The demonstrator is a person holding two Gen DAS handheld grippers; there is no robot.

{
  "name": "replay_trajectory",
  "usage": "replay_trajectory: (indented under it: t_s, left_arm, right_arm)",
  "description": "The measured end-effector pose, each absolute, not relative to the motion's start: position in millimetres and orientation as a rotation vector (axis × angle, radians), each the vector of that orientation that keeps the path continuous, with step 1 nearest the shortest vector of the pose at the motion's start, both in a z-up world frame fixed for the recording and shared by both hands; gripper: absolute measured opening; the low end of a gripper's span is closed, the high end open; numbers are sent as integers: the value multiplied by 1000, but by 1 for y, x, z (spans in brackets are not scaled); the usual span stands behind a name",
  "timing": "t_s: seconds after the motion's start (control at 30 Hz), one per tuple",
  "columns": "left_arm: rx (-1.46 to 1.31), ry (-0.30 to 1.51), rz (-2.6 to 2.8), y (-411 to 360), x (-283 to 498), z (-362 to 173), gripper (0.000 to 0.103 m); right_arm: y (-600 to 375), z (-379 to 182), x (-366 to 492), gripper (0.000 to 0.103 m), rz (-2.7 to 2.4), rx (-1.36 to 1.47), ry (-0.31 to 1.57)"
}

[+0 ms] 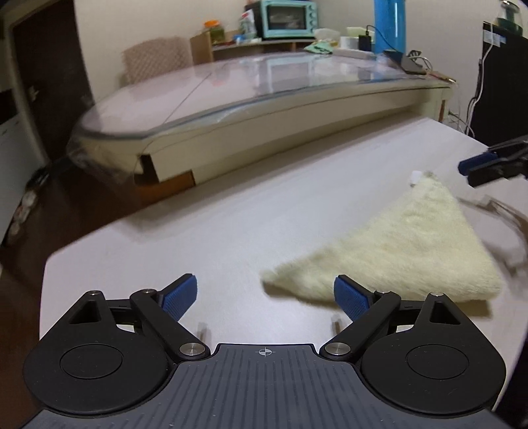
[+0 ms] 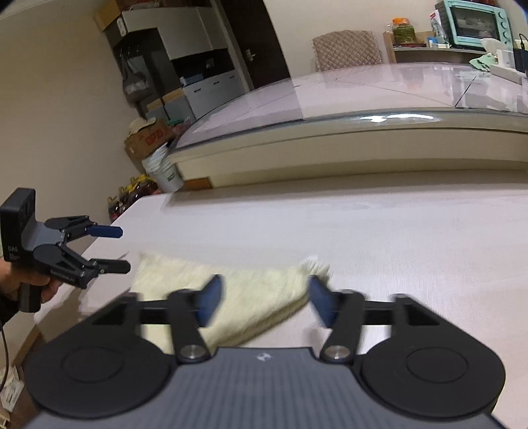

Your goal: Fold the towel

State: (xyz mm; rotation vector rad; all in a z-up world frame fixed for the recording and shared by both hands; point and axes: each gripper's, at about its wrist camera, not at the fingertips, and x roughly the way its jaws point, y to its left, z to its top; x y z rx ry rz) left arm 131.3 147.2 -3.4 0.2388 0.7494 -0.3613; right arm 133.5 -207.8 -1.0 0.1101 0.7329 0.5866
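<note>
A cream fluffy towel lies folded on the white table, with a small white tag at its far corner. My left gripper is open and empty, just above the table at the towel's near left corner. My right gripper is open and empty, hovering over the towel. The right gripper also shows at the right edge of the left wrist view, beyond the towel. The left gripper shows in the right wrist view, open, at the towel's left edge.
A long glass-topped table stands behind the white table. A shelf with a mint toaster oven and jars stands at the back wall. A quilted chair is behind it. Boxes and a bucket sit on the floor.
</note>
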Motion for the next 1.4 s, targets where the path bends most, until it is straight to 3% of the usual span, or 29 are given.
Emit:
replay_trajectory:
  t_s: [0.2, 0.57, 1.4]
  left_arm:
    - [179, 764, -258, 128, 84, 5, 102]
    - [56, 777, -116, 87, 18, 7, 103]
    - [40, 779, -39, 49, -16, 4, 103]
  right_arm:
    - [-202, 7, 91, 103, 591, 64, 767]
    - [-188, 12, 35, 103, 508, -40, 804]
    - [-201, 17, -3, 103, 450, -21, 777]
